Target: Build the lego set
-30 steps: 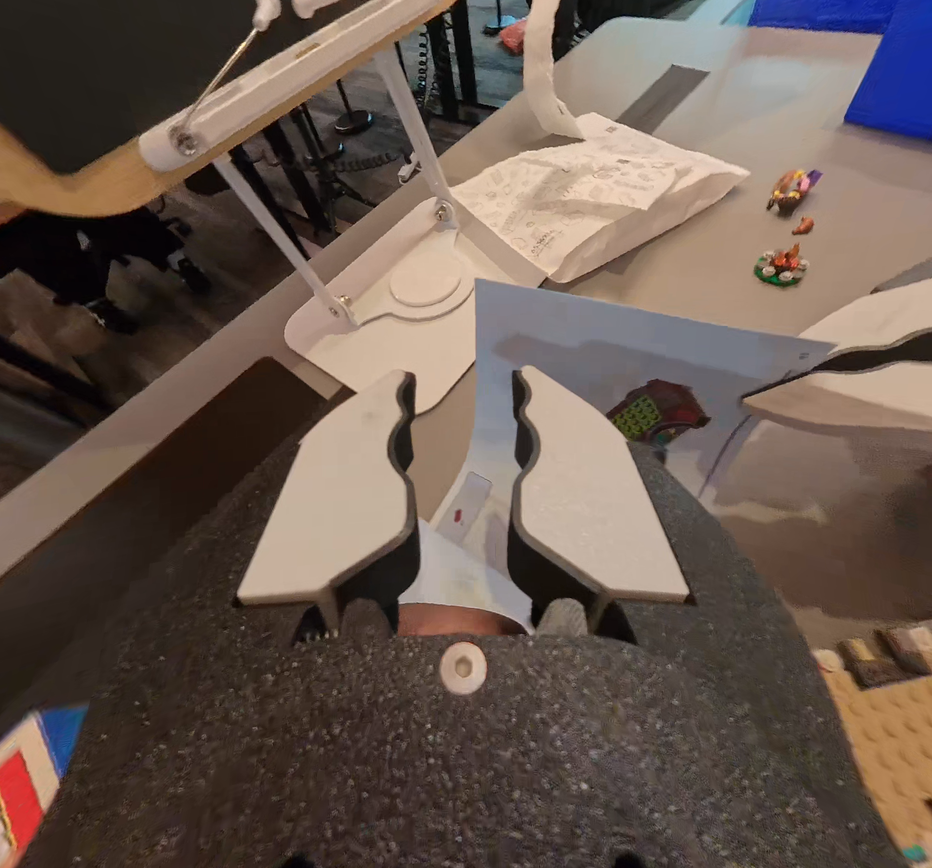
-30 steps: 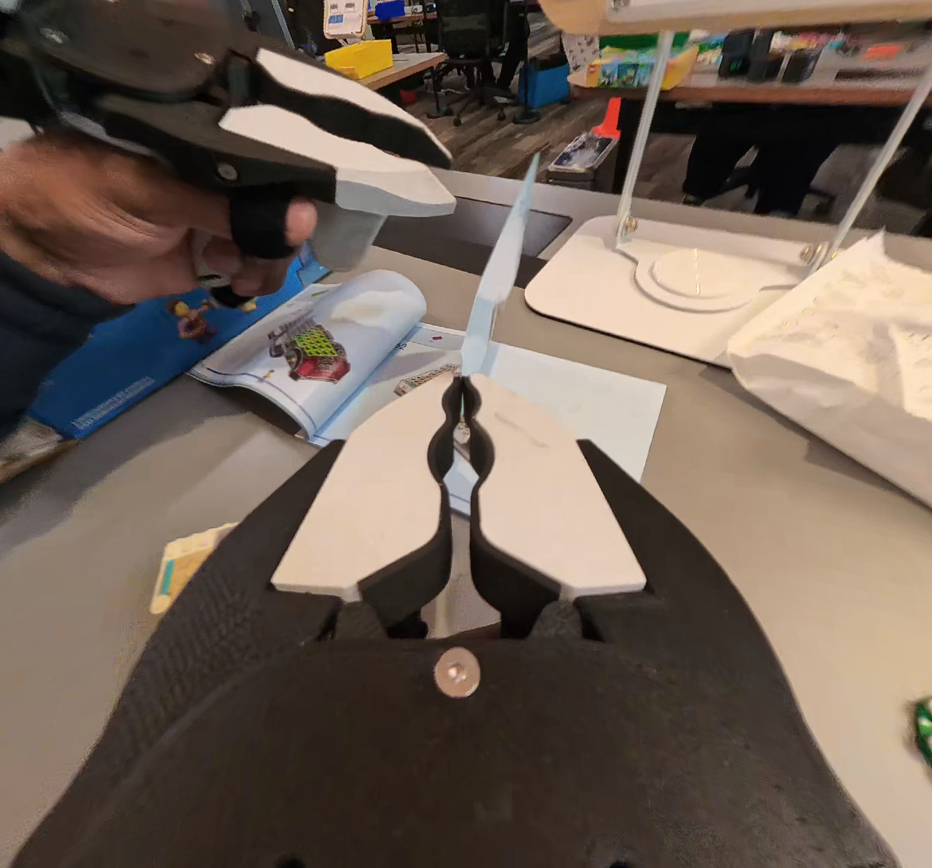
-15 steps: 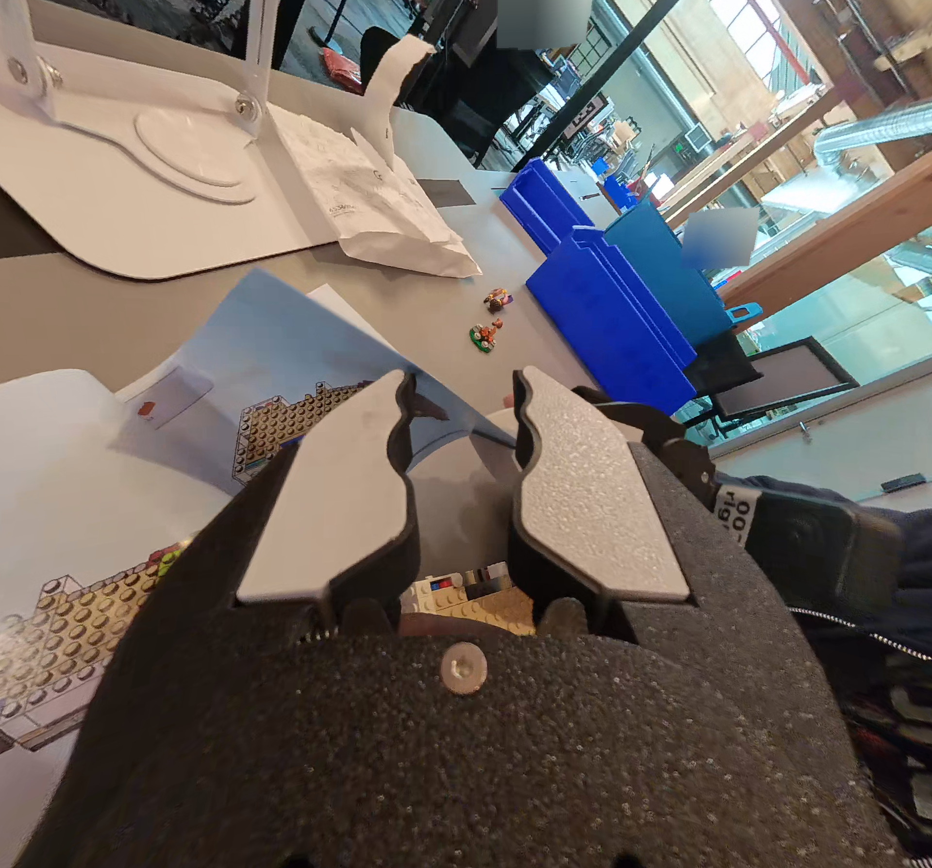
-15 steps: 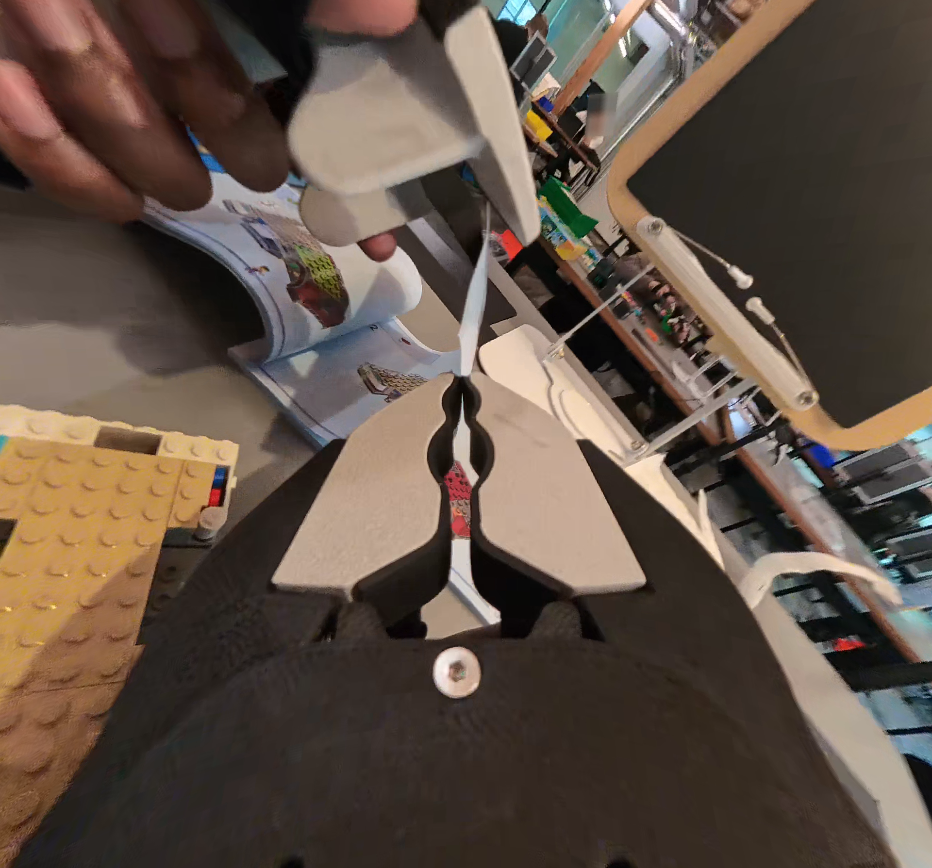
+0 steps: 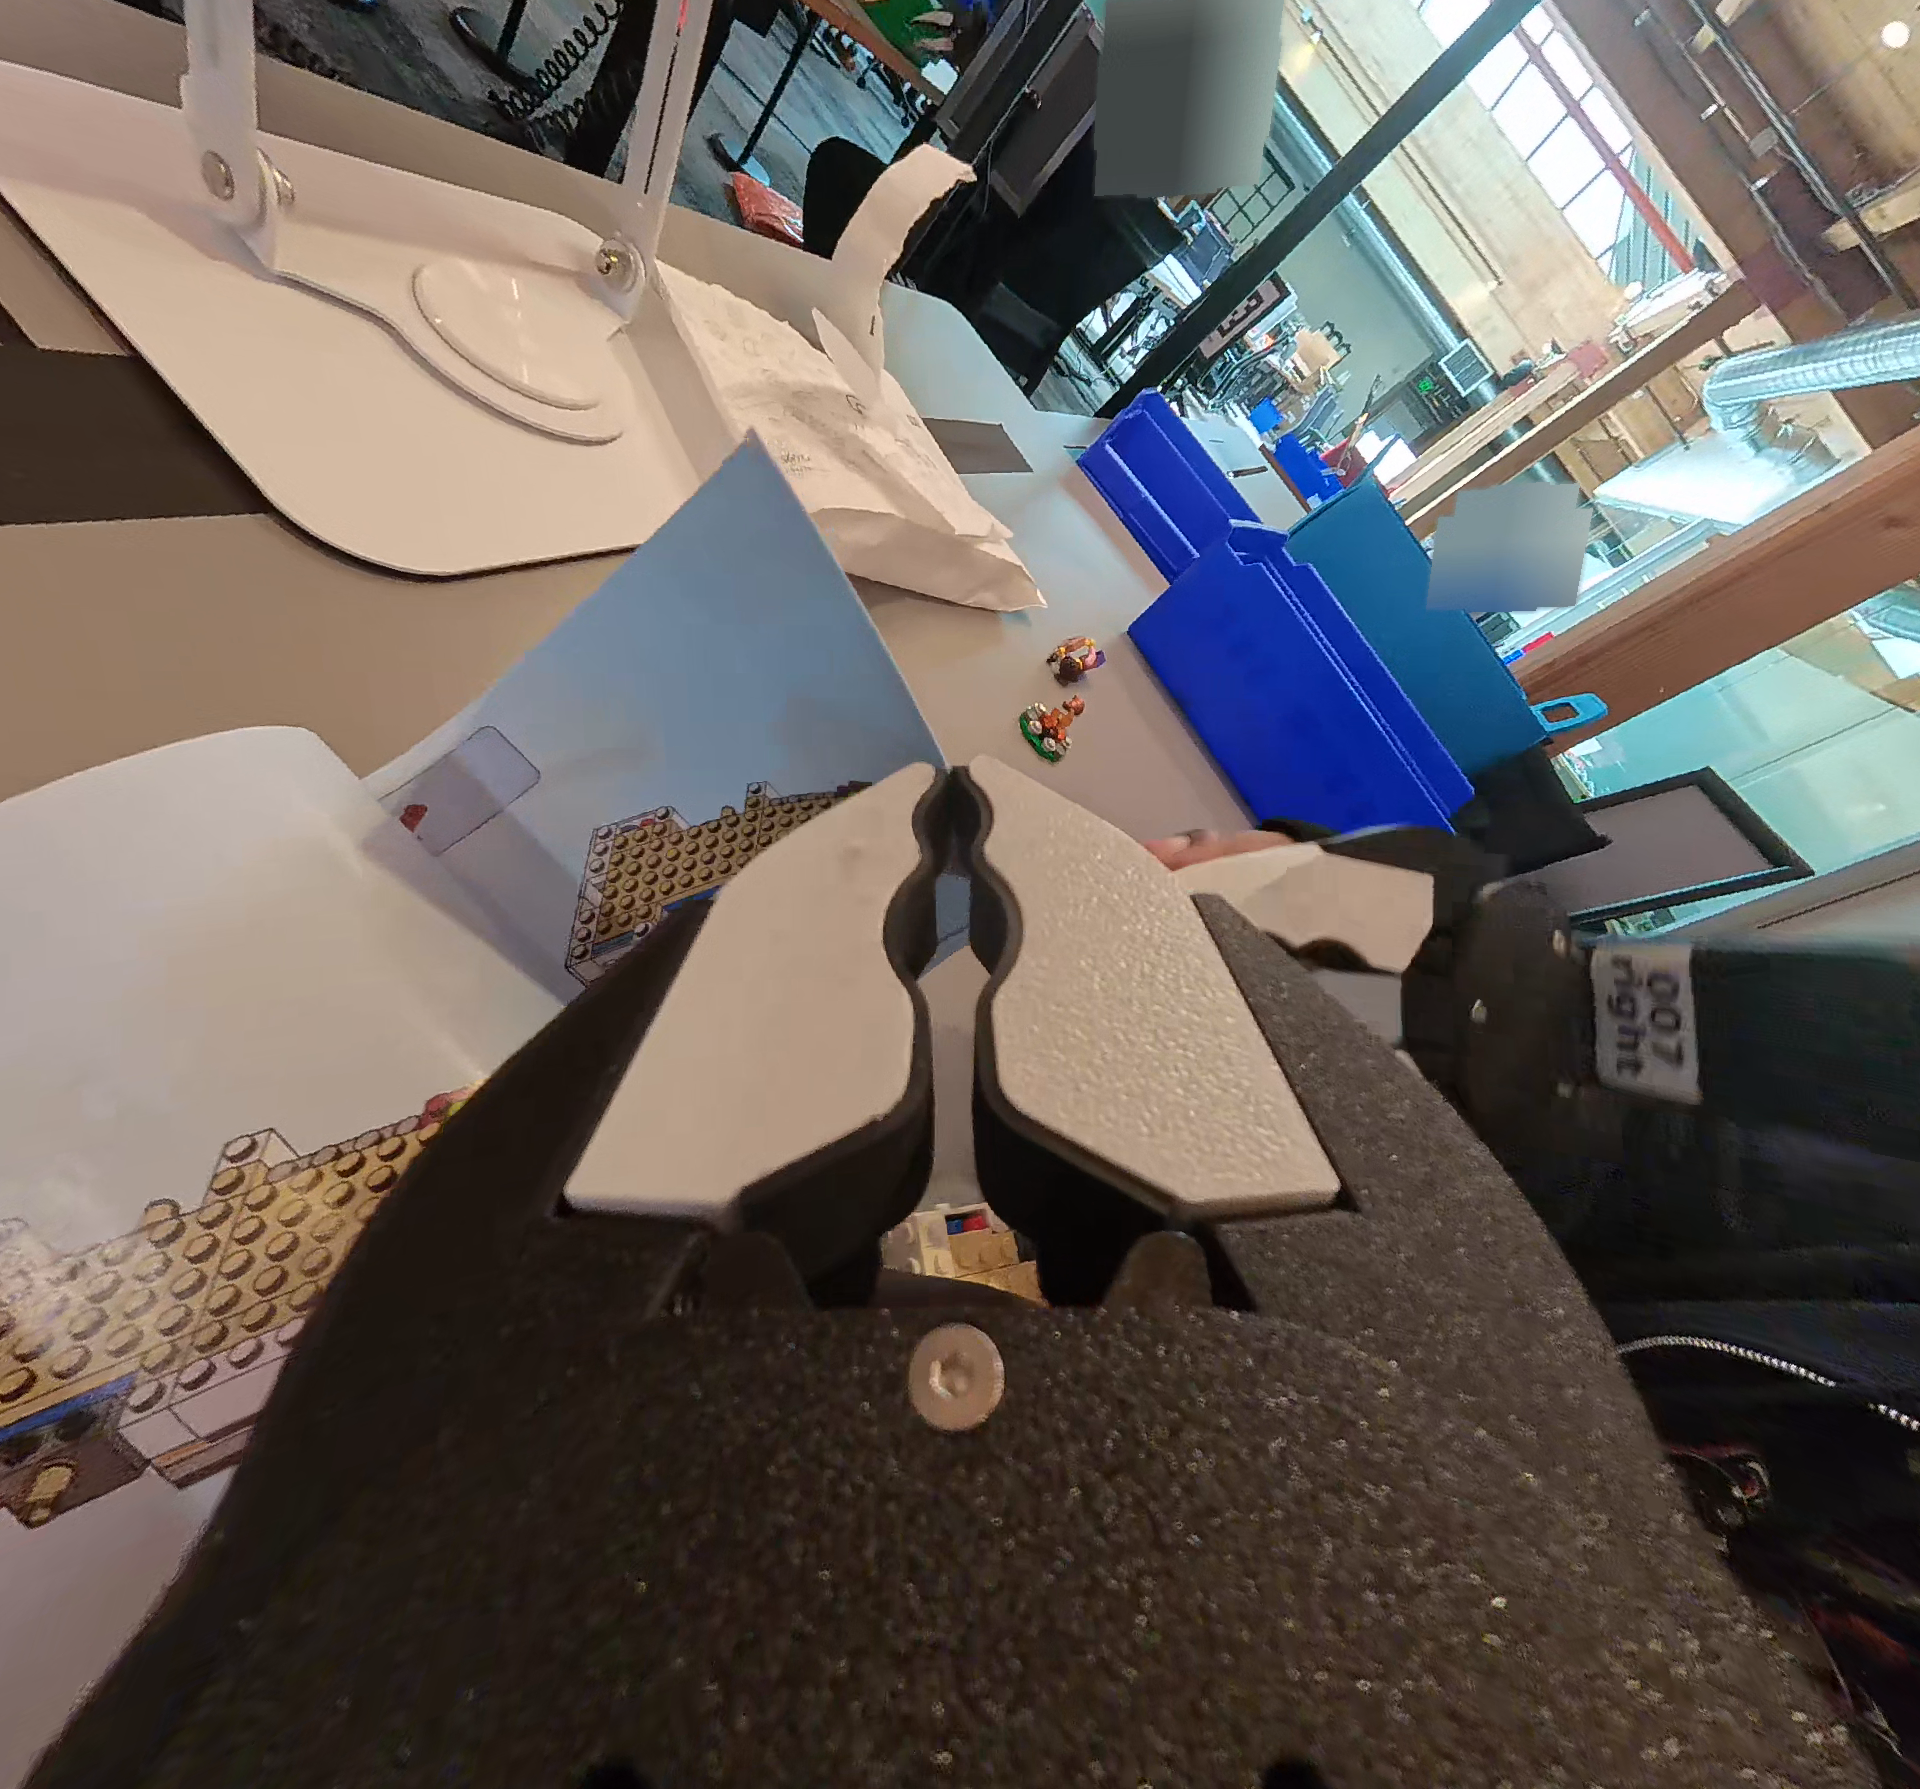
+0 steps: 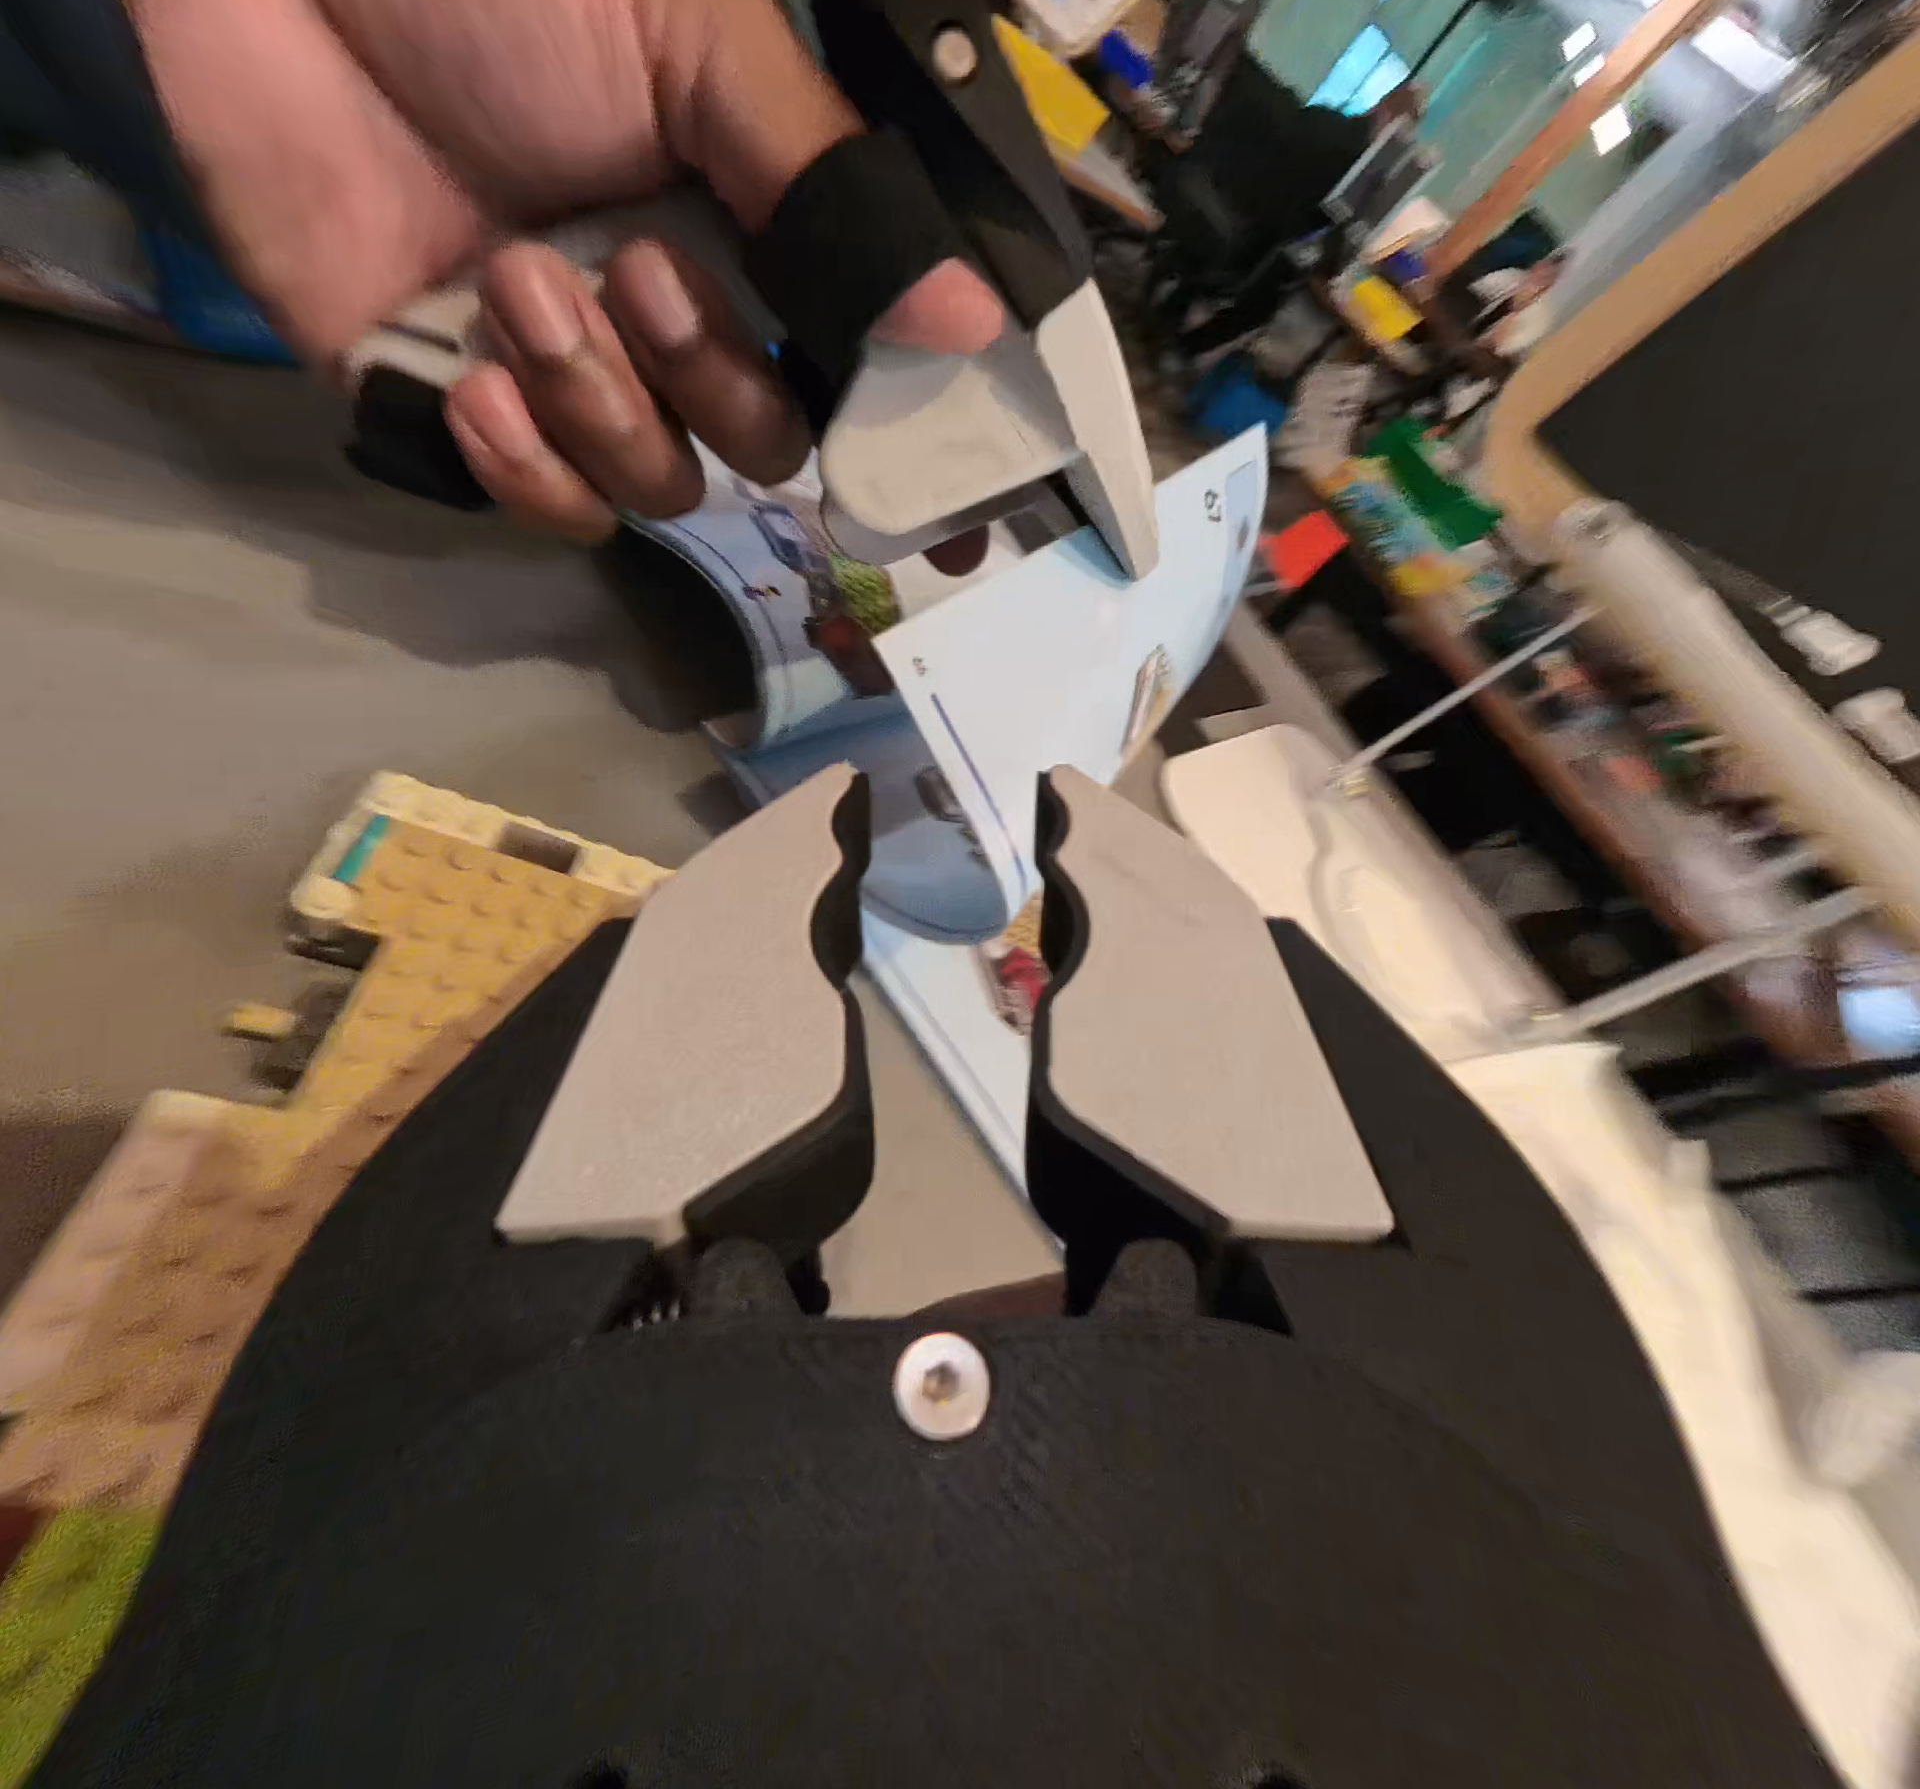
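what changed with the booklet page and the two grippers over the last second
The page changed grippers. The right gripper, earlier clamped on its edge, has opened and its pads stand clear of the paper. The left gripper, earlier open, swung over and closed on the page's edge; the right wrist view shows its fingers pinching it. The instruction booklet, tan brick plate and white paper bag stayed put.

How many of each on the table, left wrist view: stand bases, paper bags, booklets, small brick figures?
white stand base: 1
white paper bag: 1
instruction booklet: 1
small brick figures: 2
Total: 5
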A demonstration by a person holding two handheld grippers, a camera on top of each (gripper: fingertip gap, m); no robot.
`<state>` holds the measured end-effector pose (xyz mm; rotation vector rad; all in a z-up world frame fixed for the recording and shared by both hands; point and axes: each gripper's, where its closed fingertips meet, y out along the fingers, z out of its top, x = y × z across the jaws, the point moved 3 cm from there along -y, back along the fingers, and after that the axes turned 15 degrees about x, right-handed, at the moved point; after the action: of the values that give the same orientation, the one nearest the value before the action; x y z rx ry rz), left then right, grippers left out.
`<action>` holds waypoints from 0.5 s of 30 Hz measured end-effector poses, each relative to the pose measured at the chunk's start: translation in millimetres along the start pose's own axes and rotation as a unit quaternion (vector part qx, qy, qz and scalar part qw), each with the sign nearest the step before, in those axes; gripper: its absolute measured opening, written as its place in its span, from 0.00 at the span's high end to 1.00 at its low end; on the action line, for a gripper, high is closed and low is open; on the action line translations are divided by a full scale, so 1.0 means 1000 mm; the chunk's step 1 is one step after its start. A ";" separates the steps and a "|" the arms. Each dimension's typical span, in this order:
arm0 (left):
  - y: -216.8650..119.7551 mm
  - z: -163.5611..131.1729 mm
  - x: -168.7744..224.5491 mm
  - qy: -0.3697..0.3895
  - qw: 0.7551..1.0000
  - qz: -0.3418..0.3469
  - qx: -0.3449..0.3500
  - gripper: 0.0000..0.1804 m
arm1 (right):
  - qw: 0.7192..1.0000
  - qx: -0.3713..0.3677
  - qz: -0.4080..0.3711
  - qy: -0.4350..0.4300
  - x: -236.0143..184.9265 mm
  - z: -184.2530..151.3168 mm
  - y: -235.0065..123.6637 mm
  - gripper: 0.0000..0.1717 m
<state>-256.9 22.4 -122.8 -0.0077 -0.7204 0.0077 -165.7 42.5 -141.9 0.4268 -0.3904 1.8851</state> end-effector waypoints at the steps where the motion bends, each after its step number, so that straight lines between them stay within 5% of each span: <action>1: 0.000 0.001 0.000 0.003 1.000 -0.001 0.000 1.00 | 0.998 0.009 0.010 0.066 0.004 0.003 -0.002 0.79; 6: -0.001 0.001 0.003 0.008 1.000 -0.021 -0.002 1.00 | 0.941 0.026 0.030 0.336 0.033 0.007 0.009 0.63; 12: -0.001 0.000 0.005 -0.003 0.999 -0.037 0.001 0.99 | 0.916 -0.028 0.057 0.396 0.032 -0.013 0.034 0.54; 15: 0.000 -0.002 0.005 -0.005 0.999 -0.039 -0.004 0.99 | 0.921 -0.046 0.051 0.383 0.029 -0.020 0.041 0.58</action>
<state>-252.1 22.7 -121.3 0.0137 -0.7294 -0.0703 -216.2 61.5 -148.1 -0.4120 0.0325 1.9578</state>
